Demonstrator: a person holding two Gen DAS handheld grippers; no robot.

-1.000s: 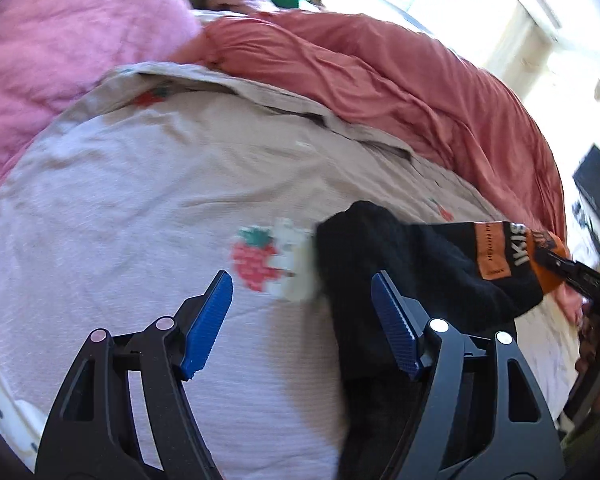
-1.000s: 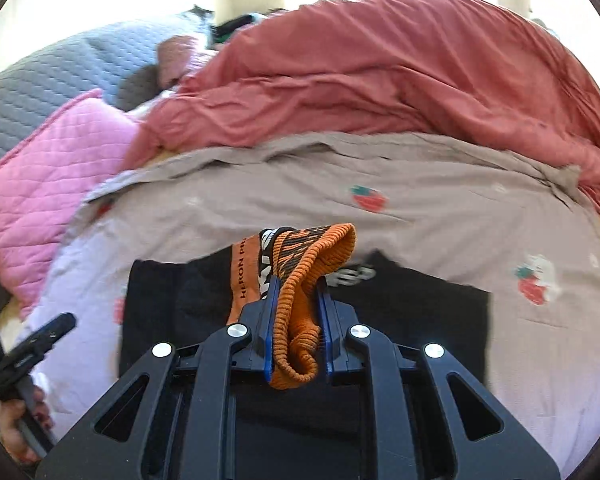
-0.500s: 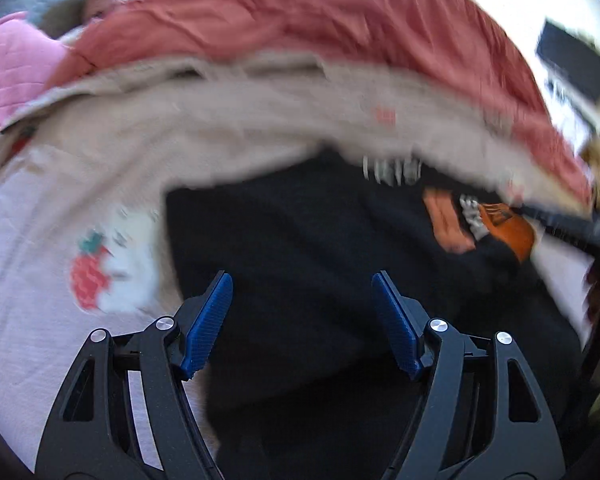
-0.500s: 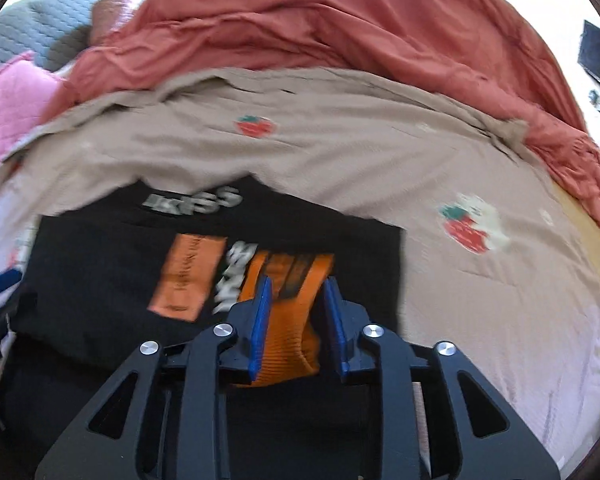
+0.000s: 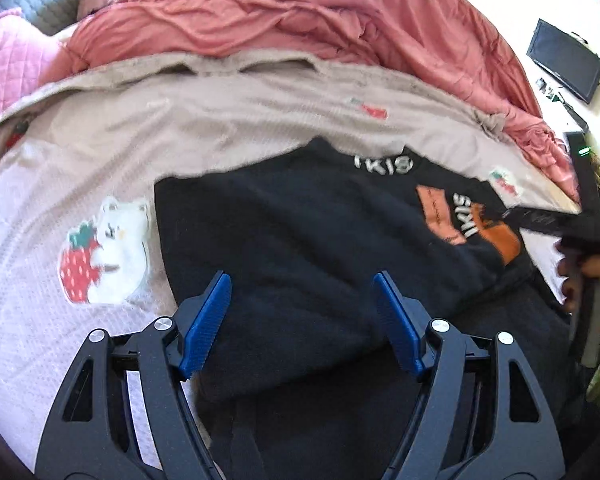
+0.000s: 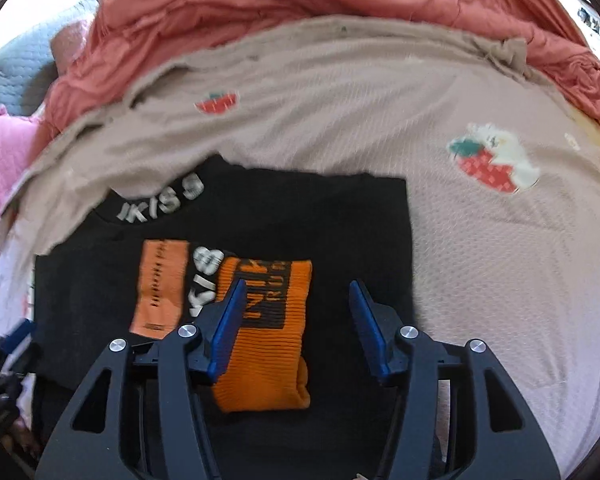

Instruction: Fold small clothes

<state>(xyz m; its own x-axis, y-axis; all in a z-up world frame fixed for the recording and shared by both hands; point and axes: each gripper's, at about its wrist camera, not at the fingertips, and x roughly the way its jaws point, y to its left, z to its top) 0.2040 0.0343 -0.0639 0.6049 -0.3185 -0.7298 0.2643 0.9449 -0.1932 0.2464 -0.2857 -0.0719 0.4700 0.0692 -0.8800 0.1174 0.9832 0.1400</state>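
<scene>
We hold our left gripper [image 5: 302, 320] released above the black knit garment [image 5: 300, 240] on the bed's beige strawberry-print blanket [image 6: 480, 260]; our right gripper [image 6: 296, 320], its jaws just opening, has let go of the orange ribbed cuff [image 6: 272, 340].

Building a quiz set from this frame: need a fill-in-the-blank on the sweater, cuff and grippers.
1. The black sweater lies on a beige sheet printed with ____.
2. The ribbed cuff between the right gripper pads is coloured ____.
3. The right gripper's jaws have just been ____, releasing the cuff.
4. The left gripper hangs ____ over the sweater.

Missing: strawberries; orange; opening; open
</scene>
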